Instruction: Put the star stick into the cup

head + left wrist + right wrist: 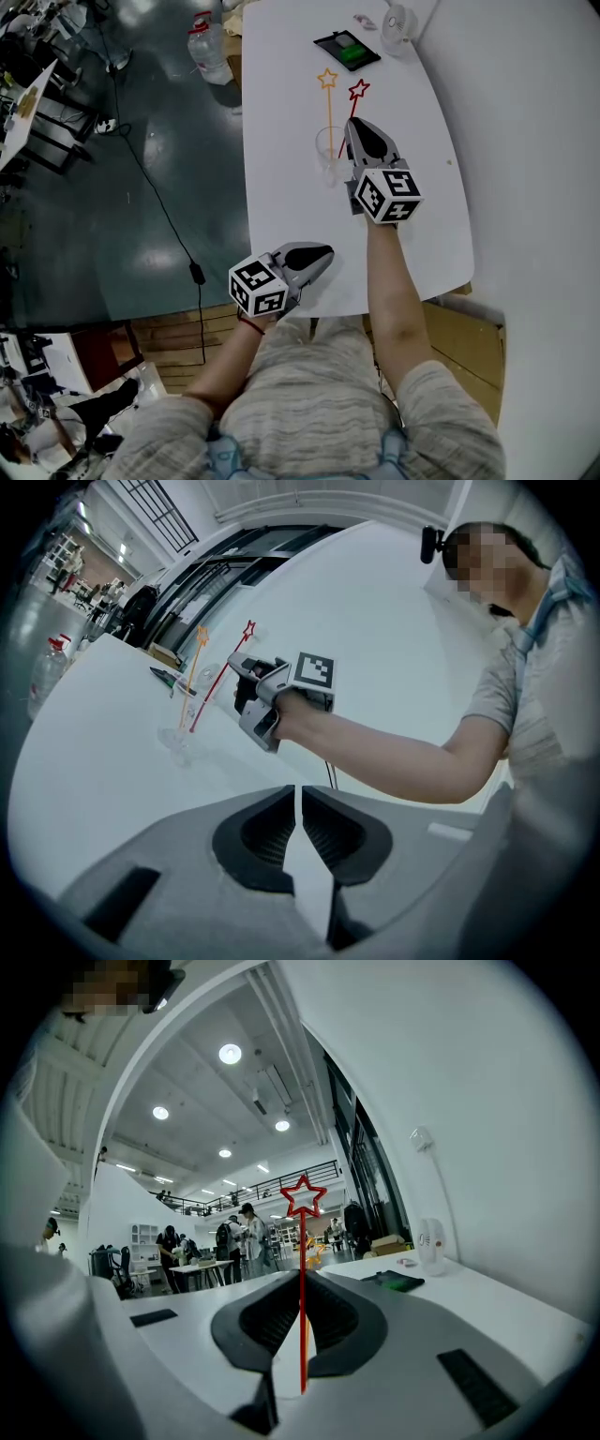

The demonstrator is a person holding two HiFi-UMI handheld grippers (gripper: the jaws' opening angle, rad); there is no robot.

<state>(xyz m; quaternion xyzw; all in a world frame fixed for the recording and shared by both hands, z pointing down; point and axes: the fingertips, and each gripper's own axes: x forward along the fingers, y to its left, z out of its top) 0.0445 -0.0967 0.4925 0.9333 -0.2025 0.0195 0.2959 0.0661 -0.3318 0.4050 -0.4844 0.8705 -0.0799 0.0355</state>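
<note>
The right gripper (355, 127) has a shell of smooth, matt grey plastic. Its finger pads (272, 1314) are black and finely ribbed. The star stick (302, 1241) clamped between those fingers is thin red plastic with a slight gloss. Just left of the fingertips, the cup (329, 150) is clear and glossy. The table (281, 112) beneath the fingers is smooth, matt white. Well left of the fingers, the floor (159, 141) is dark and glossy.

Light: bright, even, indoor, coming from round ceiling lamps (230, 1053). The white counter (281, 141) is nearly washed out and its shadows are soft and faint. The floor (159, 253) shows dull glare patches. Both gripper views have strong fisheye bending and dark rounded corners.
</note>
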